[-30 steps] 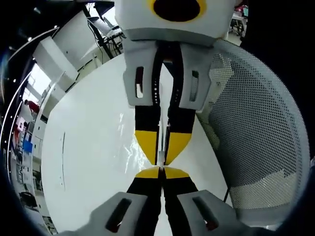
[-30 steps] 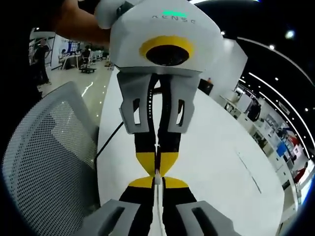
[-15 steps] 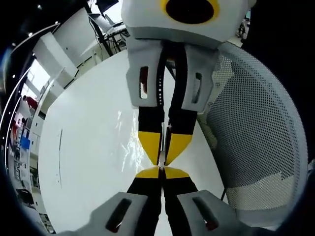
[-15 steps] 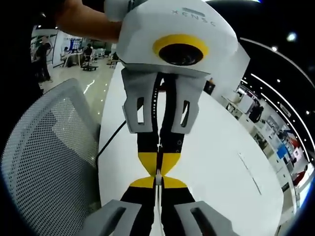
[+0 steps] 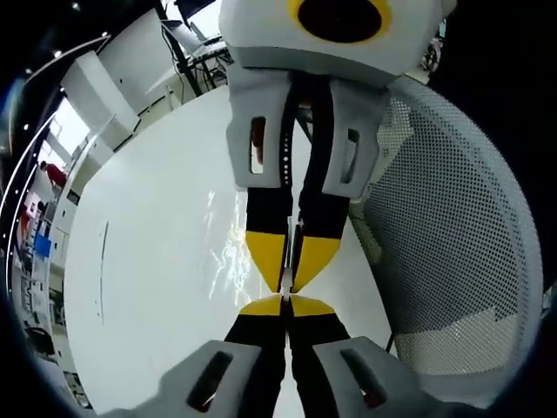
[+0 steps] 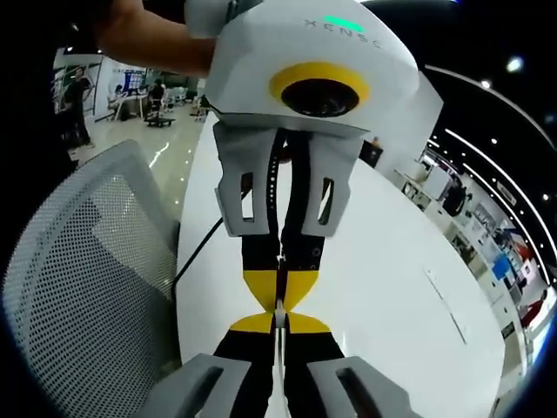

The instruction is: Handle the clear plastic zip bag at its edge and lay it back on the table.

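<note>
- Left gripper (image 5: 285, 302) at the bottom of the left gripper view, yellow-tipped jaws pressed together with a thin clear edge pinched between the tips.
- Right gripper (image 5: 290, 280) facing it from above in that view, tips almost touching the left gripper's, jaws likewise closed on the same thin edge.
- Clear plastic zip bag (image 5: 228, 252) seen as a glinting, wrinkled sheet just left of the meeting tips, over the white table (image 5: 148, 261); cannot tell whether lifted or lying flat.
- In the right gripper view, right gripper (image 6: 277, 324) at the bottom with jaws closed, a pale sliver of bag edge (image 6: 278, 306) rising between the tips.
- Left gripper (image 6: 280, 292) opposite, coming down from the top, jaws closed tip to tip with the right one.
- White mesh chair back (image 6: 87, 279) beside the table edge (image 6: 187, 287), a dark cable (image 6: 196, 252) running along it.
- Bare forearm (image 6: 152, 43) behind the left gripper's body.
</note>
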### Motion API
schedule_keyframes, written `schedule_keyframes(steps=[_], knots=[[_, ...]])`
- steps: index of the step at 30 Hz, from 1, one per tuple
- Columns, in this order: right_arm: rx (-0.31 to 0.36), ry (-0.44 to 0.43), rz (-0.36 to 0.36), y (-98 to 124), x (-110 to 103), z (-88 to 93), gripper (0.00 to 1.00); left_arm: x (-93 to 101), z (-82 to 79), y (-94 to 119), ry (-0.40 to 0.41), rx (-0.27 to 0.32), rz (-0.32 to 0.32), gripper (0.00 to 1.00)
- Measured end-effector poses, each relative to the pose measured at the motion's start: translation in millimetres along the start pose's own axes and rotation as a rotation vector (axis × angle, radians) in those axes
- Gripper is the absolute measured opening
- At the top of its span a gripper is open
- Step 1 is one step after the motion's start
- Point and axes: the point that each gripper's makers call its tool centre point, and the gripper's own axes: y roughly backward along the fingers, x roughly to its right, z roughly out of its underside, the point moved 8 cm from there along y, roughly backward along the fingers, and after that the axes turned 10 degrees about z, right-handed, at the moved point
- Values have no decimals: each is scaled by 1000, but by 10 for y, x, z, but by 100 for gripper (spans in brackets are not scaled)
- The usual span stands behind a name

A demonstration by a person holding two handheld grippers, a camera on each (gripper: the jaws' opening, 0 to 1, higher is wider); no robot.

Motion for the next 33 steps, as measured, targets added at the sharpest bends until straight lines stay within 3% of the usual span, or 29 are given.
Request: schedule_keyframes(steps=[33], knots=[[-5,-25,-3,-15,-1,7,0,31,118,52,38,-8,-2,0]])
